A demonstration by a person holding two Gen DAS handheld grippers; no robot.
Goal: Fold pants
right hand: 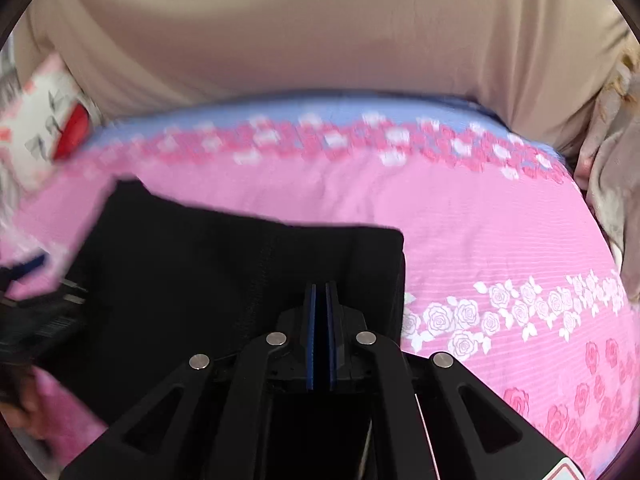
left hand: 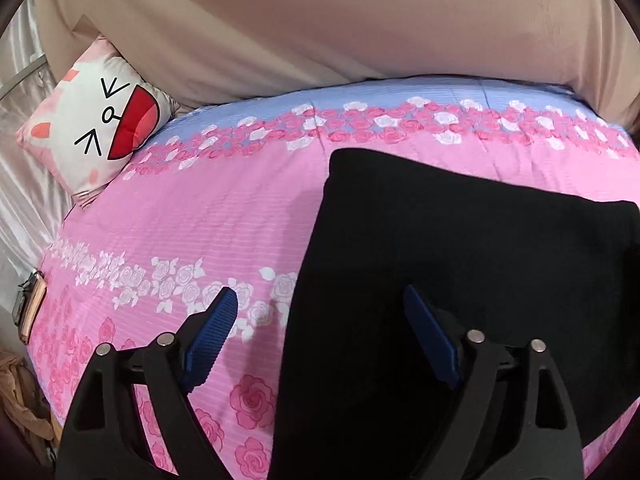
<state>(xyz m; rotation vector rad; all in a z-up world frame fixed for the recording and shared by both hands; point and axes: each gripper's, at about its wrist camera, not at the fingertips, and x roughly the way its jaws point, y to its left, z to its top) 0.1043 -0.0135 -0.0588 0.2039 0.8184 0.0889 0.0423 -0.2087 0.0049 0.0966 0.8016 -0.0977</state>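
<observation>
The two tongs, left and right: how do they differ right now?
The left tongs stand wide open; the right tongs are shut, blue pads together. The left tongs straddle the left edge of the black pants, one finger over the pink bedspread; the right tongs sit near the pants' right edge. Whether they pinch cloth is hidden. Both have black arms and ribbed blue pads.

There are no words or numbers to read here. The pillow [left hand: 94, 120] has only a drawn cartoon face on it.

Black pants [left hand: 460, 260], folded into flat rectangle, lying on bed
</observation>
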